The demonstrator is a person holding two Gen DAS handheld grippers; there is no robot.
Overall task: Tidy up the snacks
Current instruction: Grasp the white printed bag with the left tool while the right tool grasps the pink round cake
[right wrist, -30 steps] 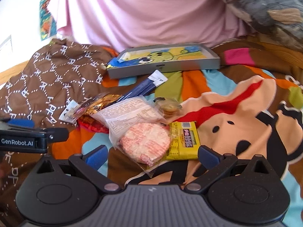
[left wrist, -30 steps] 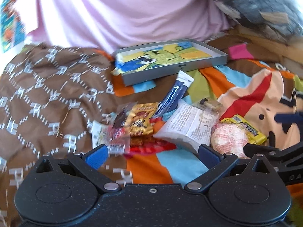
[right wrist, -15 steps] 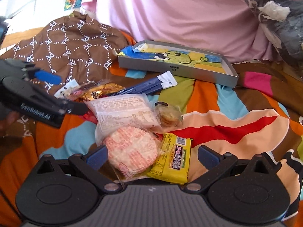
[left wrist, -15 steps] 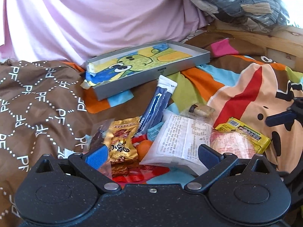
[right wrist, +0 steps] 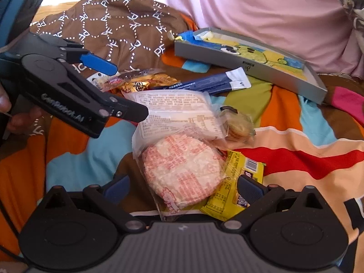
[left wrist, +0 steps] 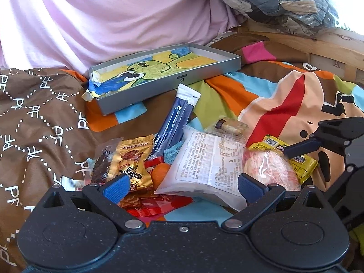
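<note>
A pile of snacks lies on a colourful bedsheet. It holds a white printed packet (left wrist: 209, 166) (right wrist: 177, 109), a round pink-and-white cracker pack (left wrist: 268, 170) (right wrist: 182, 170), a yellow packet (left wrist: 302, 161) (right wrist: 236, 186), a gold packet (left wrist: 132, 157) (right wrist: 145, 82), blue stick packs (left wrist: 175, 118) (right wrist: 211, 83) and a small wrapped cookie (left wrist: 229, 125) (right wrist: 238, 125). My left gripper (left wrist: 182, 185) (right wrist: 127, 88) is open, low over the gold and white packets. My right gripper (right wrist: 182, 186) (left wrist: 302, 137) is open, its fingers either side of the cracker pack and yellow packet.
A shallow grey box (left wrist: 204, 72) (right wrist: 250, 56) with a cartoon drawing inside sits behind the pile. A brown patterned blanket (left wrist: 41, 118) (right wrist: 118, 27) bunches up at the left. Pink fabric (left wrist: 113, 18) rises at the back, and a wooden bed frame (left wrist: 323, 52) runs along the right.
Both grippers have come closer and lower to the pile. The right gripper swung left over the cracker pack; the left one now hovers at the gold and white packets.
</note>
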